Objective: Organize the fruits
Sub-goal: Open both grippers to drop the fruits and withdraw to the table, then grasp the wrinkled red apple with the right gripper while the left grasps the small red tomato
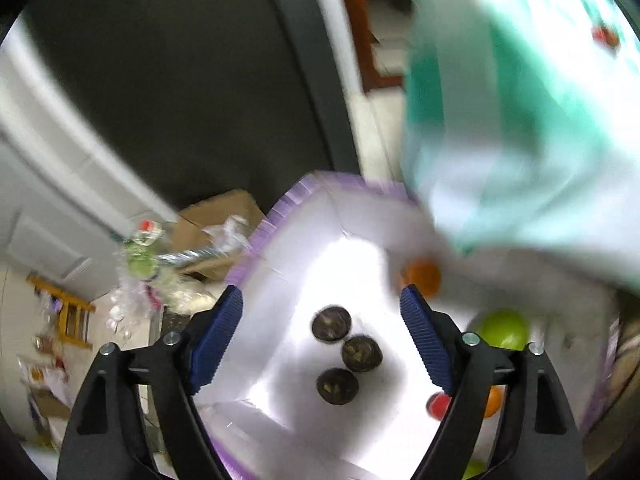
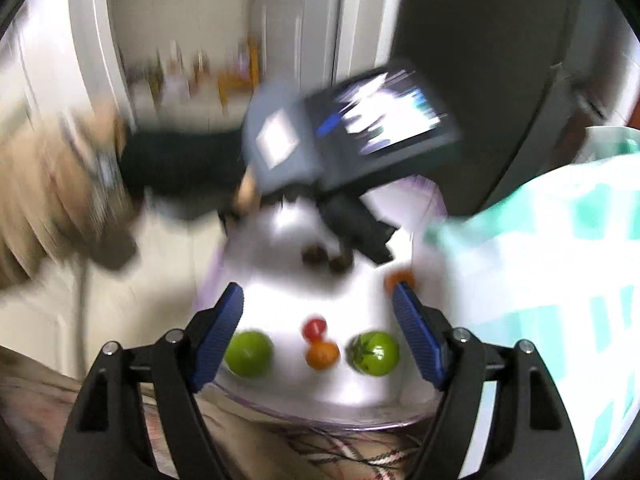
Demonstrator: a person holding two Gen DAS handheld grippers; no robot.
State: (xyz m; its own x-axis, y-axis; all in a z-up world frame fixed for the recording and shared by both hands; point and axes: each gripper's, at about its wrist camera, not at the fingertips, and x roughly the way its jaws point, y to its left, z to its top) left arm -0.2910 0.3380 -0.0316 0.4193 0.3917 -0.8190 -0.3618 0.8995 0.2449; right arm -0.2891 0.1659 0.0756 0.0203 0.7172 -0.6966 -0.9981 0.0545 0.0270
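A white tray with a purple rim (image 1: 276,216) holds the fruit. In the left wrist view three dark brown round fruits (image 1: 347,354) lie between the fingers of my open, empty left gripper (image 1: 322,338), which hovers above them. An orange fruit (image 1: 424,276), a green one (image 1: 504,330) and a small red one (image 1: 438,405) lie to the right. In the right wrist view my open, empty right gripper (image 2: 318,340) hovers over two green tomatoes (image 2: 249,354) (image 2: 376,353), a small red fruit (image 2: 314,328) and an orange one (image 2: 322,354). The left gripper's body (image 2: 360,148) shows blurred beyond.
A green-and-white plastic bag (image 1: 520,128) hangs over the tray's right side and shows in the right wrist view (image 2: 560,272). A cardboard box (image 1: 224,216) and plastic bottles (image 1: 140,256) lie left of the tray. A plaid cloth (image 2: 320,448) lies under the tray's near edge.
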